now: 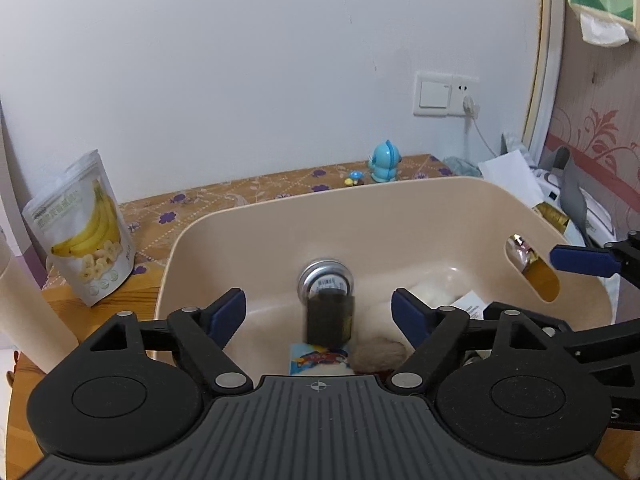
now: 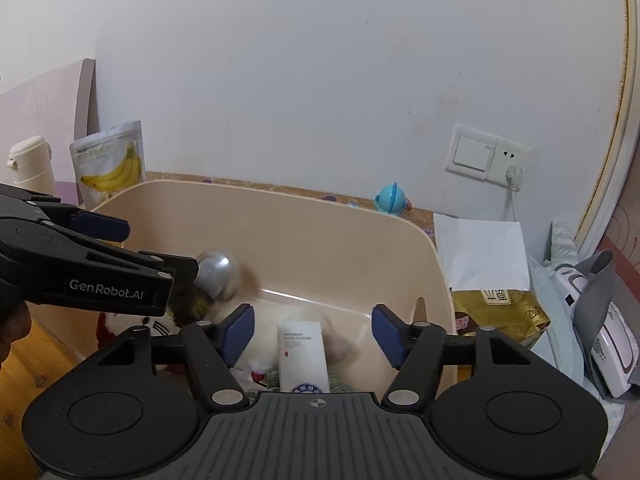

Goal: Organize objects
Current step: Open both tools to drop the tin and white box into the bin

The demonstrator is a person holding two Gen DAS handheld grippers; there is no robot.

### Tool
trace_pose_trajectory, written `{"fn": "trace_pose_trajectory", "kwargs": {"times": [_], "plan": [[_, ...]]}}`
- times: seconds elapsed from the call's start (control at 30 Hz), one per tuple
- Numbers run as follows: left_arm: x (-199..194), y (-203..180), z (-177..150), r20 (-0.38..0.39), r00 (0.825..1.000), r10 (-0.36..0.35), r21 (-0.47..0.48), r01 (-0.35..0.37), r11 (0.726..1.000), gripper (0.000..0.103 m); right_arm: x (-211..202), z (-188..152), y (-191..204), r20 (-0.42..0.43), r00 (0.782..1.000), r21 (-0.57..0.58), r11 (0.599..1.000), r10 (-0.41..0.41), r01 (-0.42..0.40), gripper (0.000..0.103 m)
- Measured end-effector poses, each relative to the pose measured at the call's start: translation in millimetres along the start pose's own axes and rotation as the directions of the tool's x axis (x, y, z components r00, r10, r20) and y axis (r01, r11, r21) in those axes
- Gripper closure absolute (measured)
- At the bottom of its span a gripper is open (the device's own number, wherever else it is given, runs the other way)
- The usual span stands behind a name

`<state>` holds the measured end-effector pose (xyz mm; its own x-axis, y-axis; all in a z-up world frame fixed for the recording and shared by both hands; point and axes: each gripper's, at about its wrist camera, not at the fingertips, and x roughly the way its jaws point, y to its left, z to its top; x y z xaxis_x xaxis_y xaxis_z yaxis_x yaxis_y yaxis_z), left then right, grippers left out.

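Note:
A beige plastic tub (image 1: 400, 208) (image 2: 320, 220) fills both views. In the left wrist view my left gripper (image 1: 318, 312) is open over the tub. A dark can with a silver end (image 1: 326, 304) shows blurred between its pads, touching neither. In the right wrist view the can's silver end (image 2: 218, 274) is blurred just off the left gripper (image 2: 162, 249). My right gripper (image 2: 313, 330) is open, and a white box (image 2: 302, 356) stands between its pads with a gap on both sides. The box rests on soft toys in the tub.
A white plush toy (image 2: 148, 324) and a cartoon card (image 1: 320, 360) lie in the tub. A banana chips pouch (image 1: 86, 232) (image 2: 110, 164) stands left of it and a blue toy figure (image 1: 385, 162) behind. White paper (image 2: 480, 252) and a gold bag (image 2: 500, 308) crowd the right.

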<state>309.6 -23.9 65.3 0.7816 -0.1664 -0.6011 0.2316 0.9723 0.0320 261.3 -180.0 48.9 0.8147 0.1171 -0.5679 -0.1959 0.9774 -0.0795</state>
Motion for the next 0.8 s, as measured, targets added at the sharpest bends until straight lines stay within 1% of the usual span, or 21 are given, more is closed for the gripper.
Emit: {"fn": "trace_pose_trajectory", "kwargs": {"times": [0.13,0.2,0.57,0.8], "plan": [[-12.1,0.5,-0.4,0.018,1.000,0.005,-0.003,-0.005,1.000,0.019,-12.9,2.1,-2.1,0.025,1.000,0.010,1.000,0.001,-0.002,0.019],[-19.1,0.2,-1.1,0.026,1.000,0.005,-0.005,-0.005,1.000,0.019,-19.8,2.9,-3.3,0.038,0.999,0.015,1.000,-0.002,0.001,0.008],[-57.7,-10.3,-10.6,0.066,0.998,-0.006,0.005,0.006,1.000,0.017,-62.3,-3.3,-9.2,0.087,0.996,0.030,0.999,-0.020,0.018,0.000],[-78.2,-17.2,-20.5,0.079,0.997,-0.003,0.019,0.002,1.000,0.017,-84.5,-13.8,-12.4,0.100,0.995,0.040,0.999,-0.028,0.024,0.000]]}}
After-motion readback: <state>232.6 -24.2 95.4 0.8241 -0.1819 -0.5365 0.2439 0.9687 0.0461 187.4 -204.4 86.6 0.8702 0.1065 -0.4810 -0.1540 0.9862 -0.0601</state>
